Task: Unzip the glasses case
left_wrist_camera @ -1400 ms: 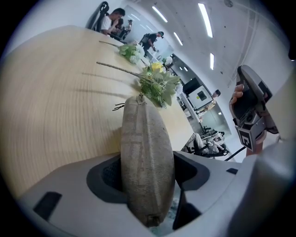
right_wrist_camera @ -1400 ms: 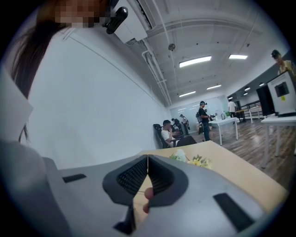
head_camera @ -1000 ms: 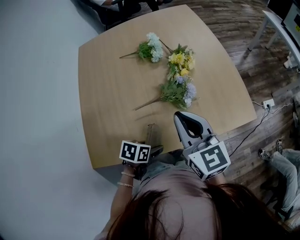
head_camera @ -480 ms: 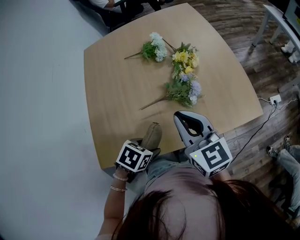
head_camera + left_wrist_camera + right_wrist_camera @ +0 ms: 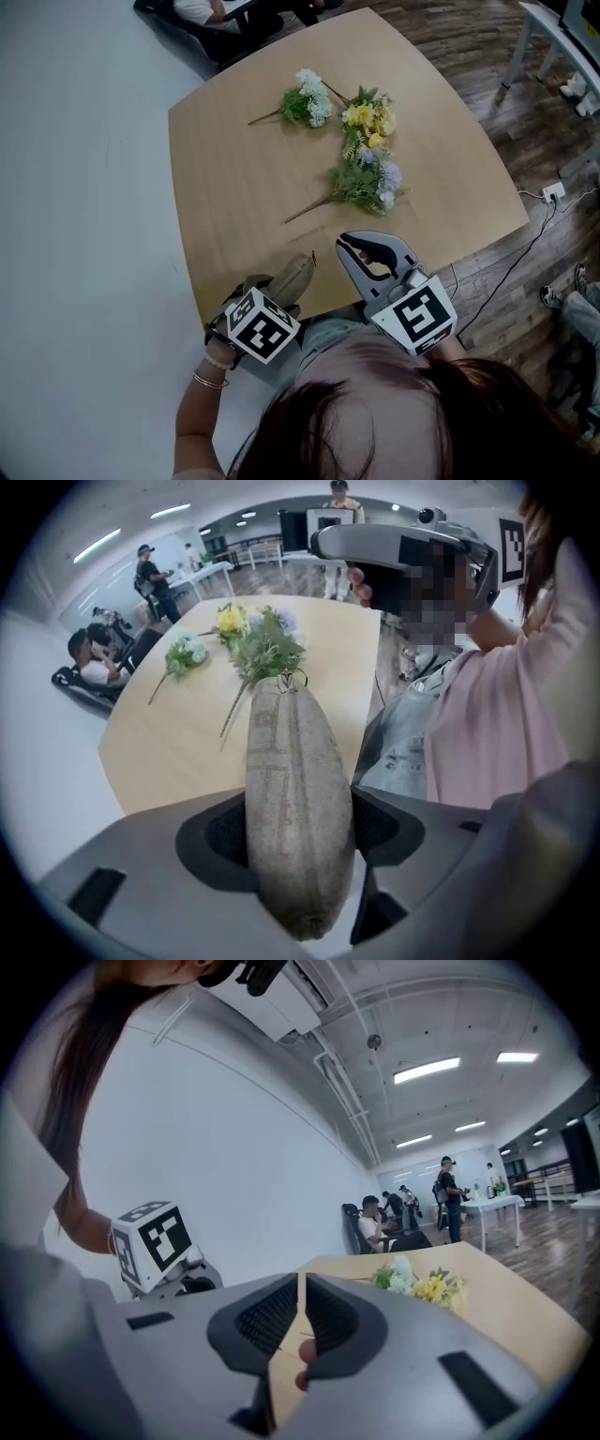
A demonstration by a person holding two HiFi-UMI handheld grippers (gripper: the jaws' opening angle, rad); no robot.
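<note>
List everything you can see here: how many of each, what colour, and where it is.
table: one, light wood, middle of the head view
white flower bunch: one, white and green, far part of the table
yellow flower bunch: one, yellow, right of the white one
lilac flower bunch: one, lilac and green, nearest of the three
glasses case: one, grey-beige, in the left tongs
socket strip: one, white, on the wood floor at right
bystanders: several, far end of the room
left tongs: grey, clamped on the glasses case
right tongs: grey, closed, empty
</note>
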